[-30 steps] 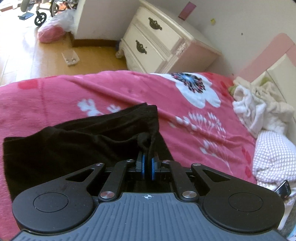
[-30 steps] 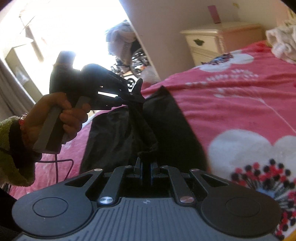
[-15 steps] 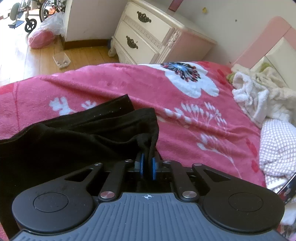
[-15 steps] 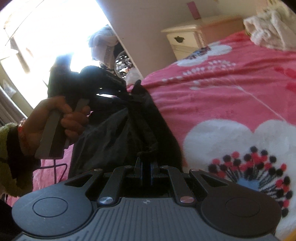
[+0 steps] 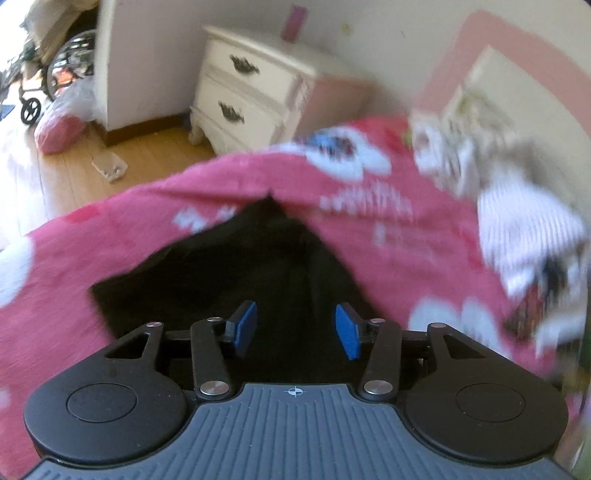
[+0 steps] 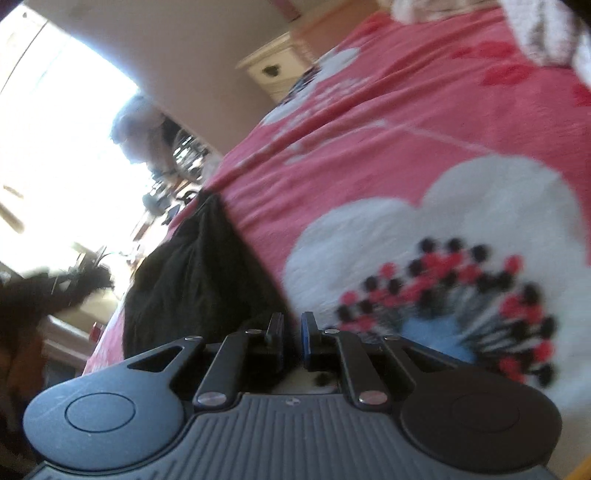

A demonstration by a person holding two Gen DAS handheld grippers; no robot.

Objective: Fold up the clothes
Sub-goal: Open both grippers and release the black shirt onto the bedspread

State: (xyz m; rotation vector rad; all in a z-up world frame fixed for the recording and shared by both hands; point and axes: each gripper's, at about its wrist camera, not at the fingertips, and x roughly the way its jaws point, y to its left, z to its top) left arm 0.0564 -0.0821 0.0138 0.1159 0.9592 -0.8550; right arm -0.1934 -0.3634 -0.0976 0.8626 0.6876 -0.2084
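Note:
A black garment (image 5: 240, 269) lies folded on the pink flowered blanket (image 5: 110, 236). My left gripper (image 5: 295, 328) hovers above its near part with the jaws opening. Its blue pads (image 5: 245, 325) stand wide apart and hold nothing. In the right wrist view the same garment (image 6: 192, 280) lies to the left on the blanket (image 6: 369, 147). My right gripper (image 6: 292, 328) is low over the blanket at the garment's edge. Its jaws are opening by a narrow gap, and I see no cloth pinched between them. The left gripper (image 6: 74, 284) is a dark blur at the left edge.
A white nightstand (image 5: 251, 99) stands beyond the bed's far edge on the wooden floor (image 5: 74, 177). A pile of white clothes (image 5: 480, 166) and a checked cloth (image 5: 524, 229) lie at the right by the pink headboard (image 5: 498, 33). A pink bag (image 5: 59, 129) sits on the floor.
My left gripper has let go of the black garment, opened wide and pulled up and back. My right gripper has rolled, sunk toward the blanket and parted its jaws; the garment now lies flat.

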